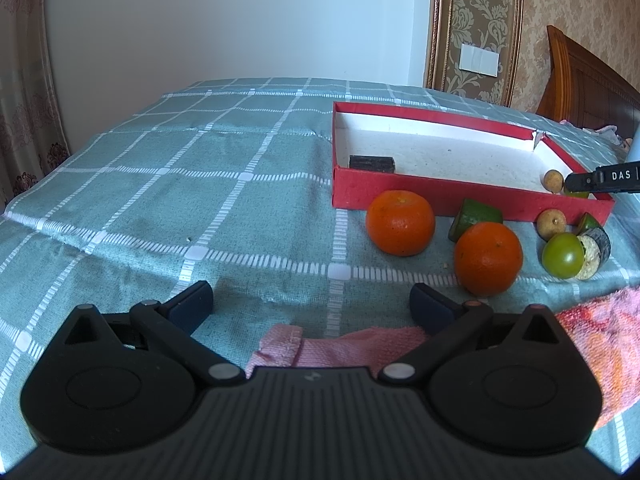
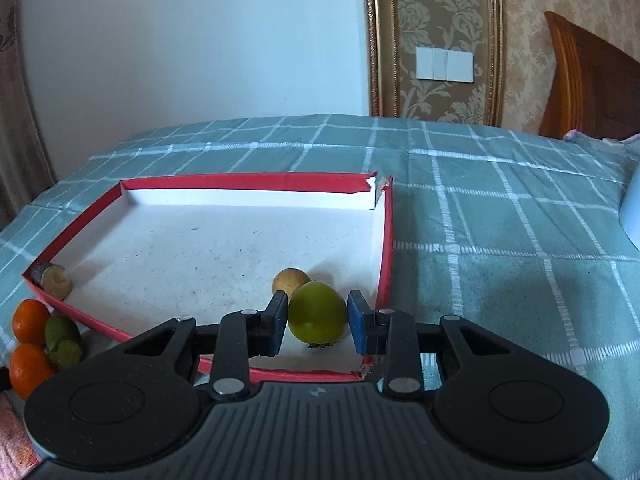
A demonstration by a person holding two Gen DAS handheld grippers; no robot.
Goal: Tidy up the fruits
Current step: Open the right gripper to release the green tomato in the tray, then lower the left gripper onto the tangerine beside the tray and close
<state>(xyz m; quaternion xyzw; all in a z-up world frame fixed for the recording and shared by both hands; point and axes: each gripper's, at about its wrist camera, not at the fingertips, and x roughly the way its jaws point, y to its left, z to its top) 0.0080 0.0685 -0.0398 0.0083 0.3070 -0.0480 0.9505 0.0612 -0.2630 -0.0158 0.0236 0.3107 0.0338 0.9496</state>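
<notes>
A red box [image 1: 420, 196] with a white floor lies on the checked bedspread; it also shows in the right wrist view [image 2: 384, 240]. My right gripper [image 2: 318, 322] is inside its near right corner, fingers on either side of a green fruit [image 2: 318, 314] that rests on the floor, with small gaps. A small tan fruit [image 2: 290, 278] sits just behind. My left gripper [image 1: 312, 304] is open and empty above the bedspread. In front of the box lie two oranges [image 1: 400, 222] [image 1: 488, 258], green pieces [image 1: 474, 216], a green fruit [image 1: 562, 256] and a tan fruit [image 1: 551, 223].
A dark-skinned cut piece [image 2: 52, 278] lies in the box's left corner. A pink towel [image 1: 592, 344] lies at the near edge of the bed. A wooden headboard [image 1: 588, 80] stands at the right. A white object [image 2: 630, 216] is at the far right.
</notes>
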